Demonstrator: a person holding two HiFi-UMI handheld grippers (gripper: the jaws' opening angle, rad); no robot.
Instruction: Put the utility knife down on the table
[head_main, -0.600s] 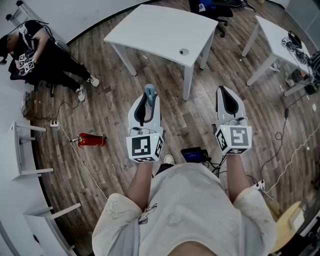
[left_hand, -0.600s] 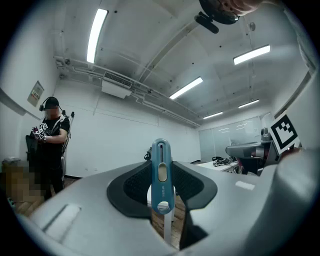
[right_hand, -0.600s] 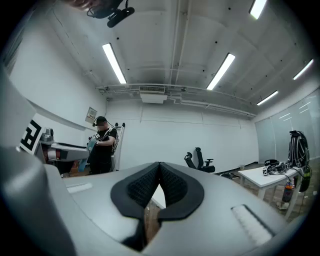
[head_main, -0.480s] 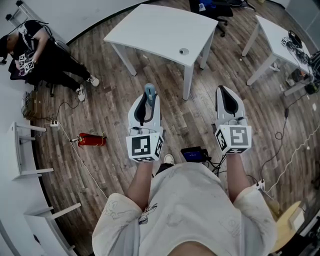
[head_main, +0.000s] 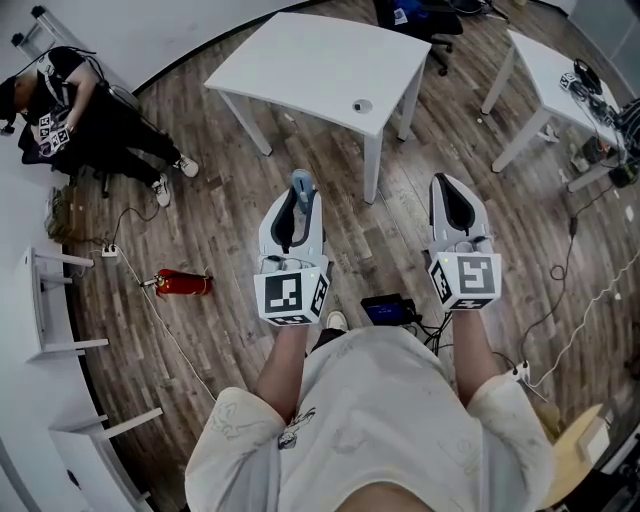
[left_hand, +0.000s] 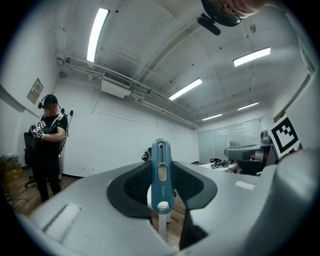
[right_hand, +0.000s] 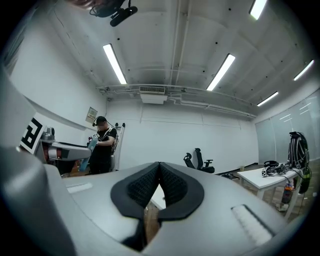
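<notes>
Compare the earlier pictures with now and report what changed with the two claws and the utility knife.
Nothing has visibly changed. The left claw still grips the blue utility knife, held over the wooden floor short of the white table. The right claw stays shut and empty beside it.

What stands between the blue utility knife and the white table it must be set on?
Nothing visible does. The blue plastic utility knife, held in the left gripper, has only wooden floor between it and the white rectangular table. A small round object sits near the tabletop's edge.
</notes>
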